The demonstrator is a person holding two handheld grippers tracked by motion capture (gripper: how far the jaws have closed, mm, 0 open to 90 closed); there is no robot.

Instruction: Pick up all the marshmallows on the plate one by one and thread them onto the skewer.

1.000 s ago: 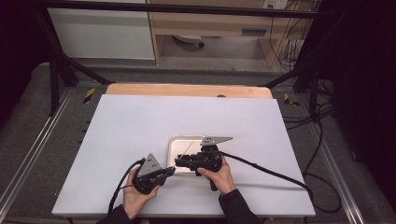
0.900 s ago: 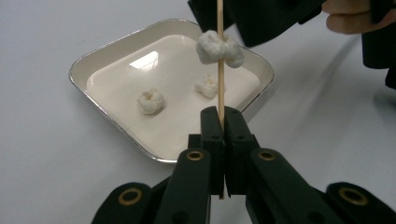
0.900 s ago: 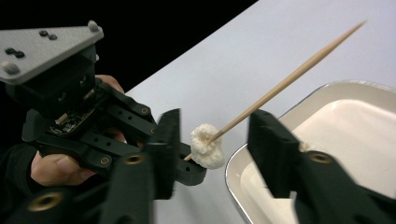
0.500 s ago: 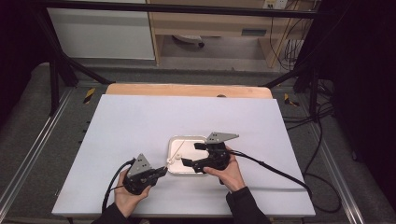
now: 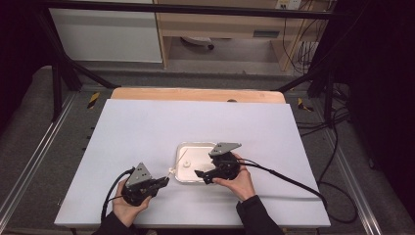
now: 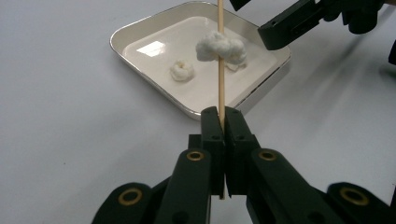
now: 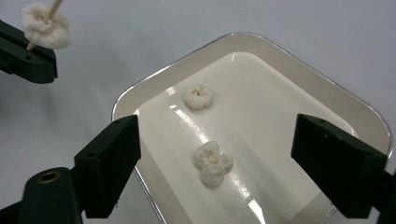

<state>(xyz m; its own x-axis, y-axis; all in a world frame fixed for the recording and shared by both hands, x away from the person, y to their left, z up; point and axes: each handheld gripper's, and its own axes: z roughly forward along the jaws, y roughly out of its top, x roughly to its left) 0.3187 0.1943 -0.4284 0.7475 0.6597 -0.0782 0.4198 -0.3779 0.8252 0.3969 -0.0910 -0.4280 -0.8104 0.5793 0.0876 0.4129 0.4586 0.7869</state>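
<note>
Skewer [image 6: 221,56], a thin wooden stick, is clamped between the fully closed jaws of the left gripper [image 6: 221,122] and runs straight away from them toward 12 o'clock in the left gripper view, with one white popcorn-like piece [image 6: 221,48] threaded on it partway up. In the high view the left gripper [image 5: 164,181] lies at about 7 o'clock on the white table [image 5: 147,127], just left of the tray [image 5: 182,147], and the skewer's tip with its piece [image 5: 171,172] sits just beside the tray's lower left corner. The tray is a shallow white dish with a shiny metal rim [image 6: 154,95], standing near the middle of the table toward its near edge. Two loose white pieces lie on its floor: in the right gripper view one [image 7: 198,96] is toward 12 o'clock and the other [image 7: 212,163] toward 6 o'clock, well apart from each other and from the rim. At the right, the right gripper [image 5: 199,175] hangs over the tray's near right part, at about 5 o'clock on the table. Its jaws have just been opening and now stand wide, with nothing pressed between them; in the right gripper view they frame the nearer loose piece from either side without touching it. In that view's 10 o'clock corner the skewered piece [image 7: 45,24] shows just above the left gripper's black jaw.
</note>
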